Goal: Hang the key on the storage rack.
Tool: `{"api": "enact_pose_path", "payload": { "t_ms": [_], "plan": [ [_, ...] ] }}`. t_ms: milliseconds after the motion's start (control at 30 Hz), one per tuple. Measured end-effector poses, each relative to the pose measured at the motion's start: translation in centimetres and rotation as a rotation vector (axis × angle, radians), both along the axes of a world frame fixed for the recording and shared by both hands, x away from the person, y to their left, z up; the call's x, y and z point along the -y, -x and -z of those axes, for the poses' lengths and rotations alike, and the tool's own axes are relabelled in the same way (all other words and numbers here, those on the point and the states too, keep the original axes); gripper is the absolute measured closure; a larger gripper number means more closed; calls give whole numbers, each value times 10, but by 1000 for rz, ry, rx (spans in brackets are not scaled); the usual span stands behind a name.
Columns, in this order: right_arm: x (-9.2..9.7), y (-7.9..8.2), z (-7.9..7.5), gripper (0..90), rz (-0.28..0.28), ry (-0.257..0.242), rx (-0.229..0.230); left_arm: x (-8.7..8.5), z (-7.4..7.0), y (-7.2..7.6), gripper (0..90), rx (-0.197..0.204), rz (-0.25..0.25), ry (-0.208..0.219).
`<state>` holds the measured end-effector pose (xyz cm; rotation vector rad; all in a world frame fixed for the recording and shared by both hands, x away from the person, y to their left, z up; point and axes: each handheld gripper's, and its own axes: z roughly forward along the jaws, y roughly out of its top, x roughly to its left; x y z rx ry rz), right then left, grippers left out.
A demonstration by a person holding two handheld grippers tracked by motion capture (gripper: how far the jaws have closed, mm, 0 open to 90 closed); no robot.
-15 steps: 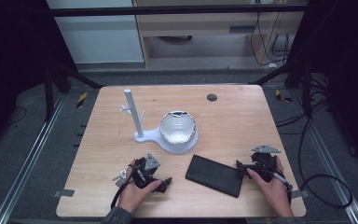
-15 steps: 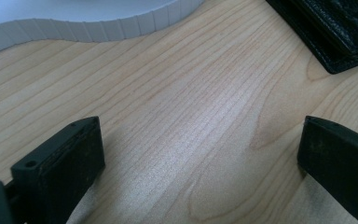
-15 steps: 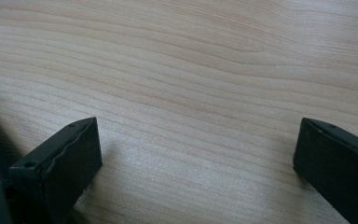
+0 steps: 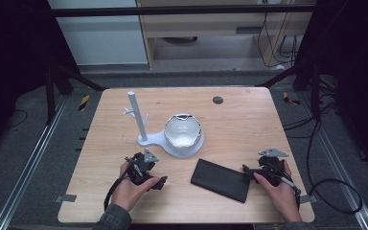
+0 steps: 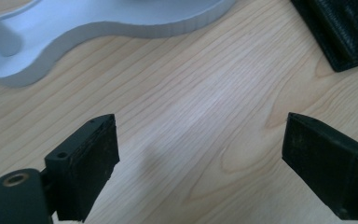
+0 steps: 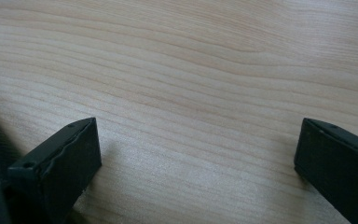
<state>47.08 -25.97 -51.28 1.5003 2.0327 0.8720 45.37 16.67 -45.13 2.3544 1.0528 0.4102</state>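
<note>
With both jaws spread and empty, bring the right gripper (image 4: 247,169) level at the black case's (image 4: 222,179) edge while the left gripper (image 4: 159,182) steadies its near end on the surface (image 4: 239,120).

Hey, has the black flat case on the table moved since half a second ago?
No. The black case lies at the same angle just right of and below the white stand's base, same gap as before.

Grey floor (image 4: 38,158), wooden cabinet (image 4: 206,28) behind
</note>
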Motion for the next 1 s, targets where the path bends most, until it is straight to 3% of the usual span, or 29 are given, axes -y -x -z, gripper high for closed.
{"api": "enact_pose_path", "payload": {
  "t_ms": [133, 200, 267, 400, 433, 500, 800, 1000],
  "plan": [
    [0, -2, 0, 4, -4, -4, -1, -16, -16, 5, 146, -1, -48, -64],
    [0, -3, 0, 4, -7, 4, -2, -22, -21, 7, 177, -4, -62, -74],
    [0, -7, 0, 4, -8, 2, -1, -38, -27, 14, 205, -11, -107, -89],
    [0, -8, 0, 4, -7, 2, 0, -55, -22, 17, 314, -57, -132, -92],
    [1, -9, 0, 4, -9, 2, 1, -62, -14, 16, 354, -101, -137, -94],
    [1, -10, 0, 4, -12, 0, 0, -64, -8, 16, 394, -132, -130, -100],
    [1, -10, 0, 5, -12, -1, 0, -68, 2, 9, 538, -181, -132, -107],
    [1, -10, 0, 4, -12, -1, 0, -71, 10, 10, 545, -211, -134, -95]
  ]
}}
